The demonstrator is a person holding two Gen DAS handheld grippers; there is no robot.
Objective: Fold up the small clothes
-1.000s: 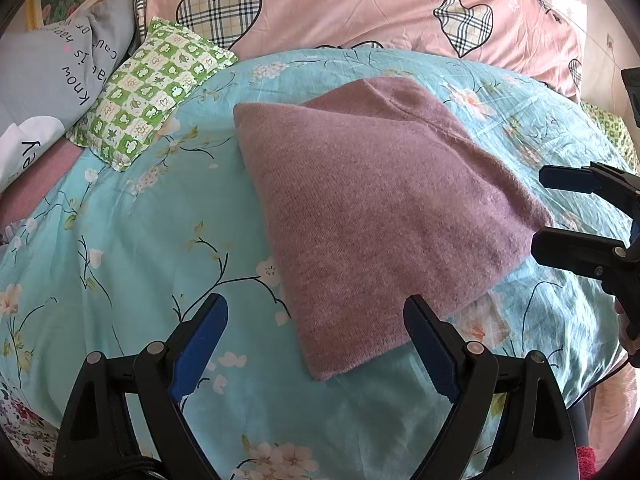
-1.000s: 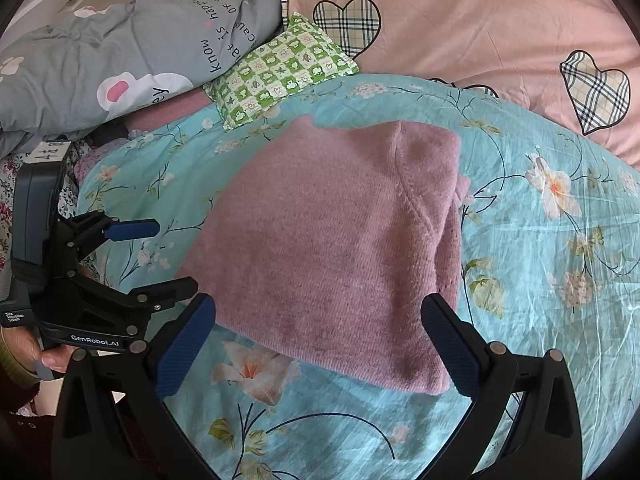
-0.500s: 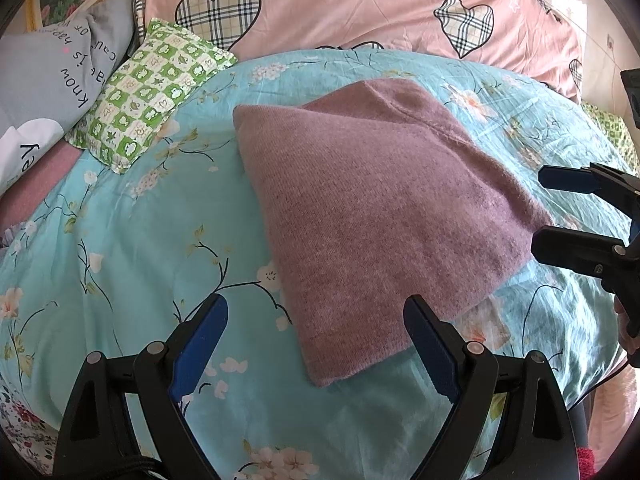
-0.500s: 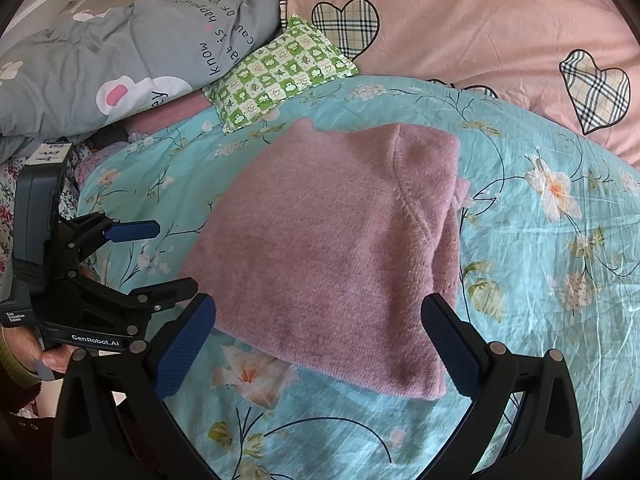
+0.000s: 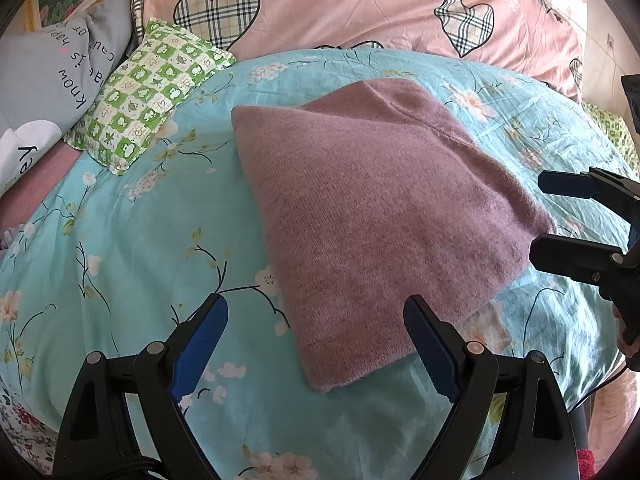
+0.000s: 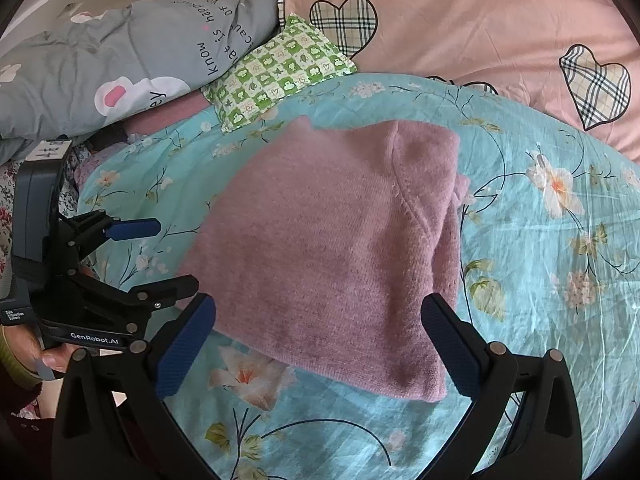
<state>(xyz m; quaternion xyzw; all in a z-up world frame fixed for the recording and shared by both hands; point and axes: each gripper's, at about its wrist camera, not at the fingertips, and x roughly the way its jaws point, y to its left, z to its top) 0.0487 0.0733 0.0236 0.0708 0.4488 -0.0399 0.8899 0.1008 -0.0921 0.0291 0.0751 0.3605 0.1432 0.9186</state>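
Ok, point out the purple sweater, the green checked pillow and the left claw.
Purple sweater [image 5: 372, 216], left wrist view, middle of the folded knit.
Green checked pillow [image 5: 148, 92], left wrist view, centre.
Left claw [image 5: 316, 344], left wrist view, midway between fingertips.

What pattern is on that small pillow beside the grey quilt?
The small checked pillow has green and white squares with little printed pictures, clearest in the right wrist view.
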